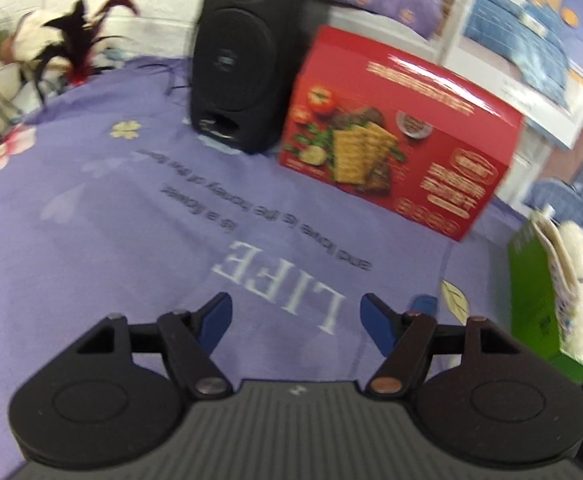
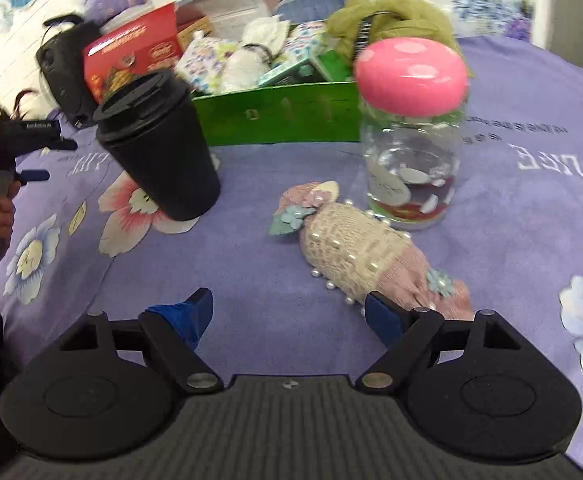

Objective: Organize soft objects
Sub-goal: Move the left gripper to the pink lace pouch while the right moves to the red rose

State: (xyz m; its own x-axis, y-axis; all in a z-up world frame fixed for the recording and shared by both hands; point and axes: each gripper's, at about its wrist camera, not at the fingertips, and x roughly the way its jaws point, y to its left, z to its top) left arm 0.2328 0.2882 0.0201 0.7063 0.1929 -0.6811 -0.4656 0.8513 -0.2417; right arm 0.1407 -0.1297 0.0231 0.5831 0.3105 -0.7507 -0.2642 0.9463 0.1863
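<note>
A pink knitted roll with cream lace, pearls and small fabric flowers (image 2: 355, 252) lies on the purple cloth (image 2: 251, 304) in the right wrist view. My right gripper (image 2: 289, 312) is open and empty; its right fingertip sits at the roll's near end. A green box (image 2: 287, 114) behind holds several soft items, among them white plush and patterned fabric. My left gripper (image 1: 295, 316) is open and empty over the cloth (image 1: 111, 220). The green box (image 1: 535, 304) with a white plush piece shows at the right edge of the left wrist view.
A black cup (image 2: 163, 148) leans at the left. A clear jar with a pink lid (image 2: 411, 132) stands right of the roll. A red cracker box (image 1: 399, 136) and a black speaker (image 1: 243, 56) stand at the back. Feathers (image 1: 75, 40) lie at the far left.
</note>
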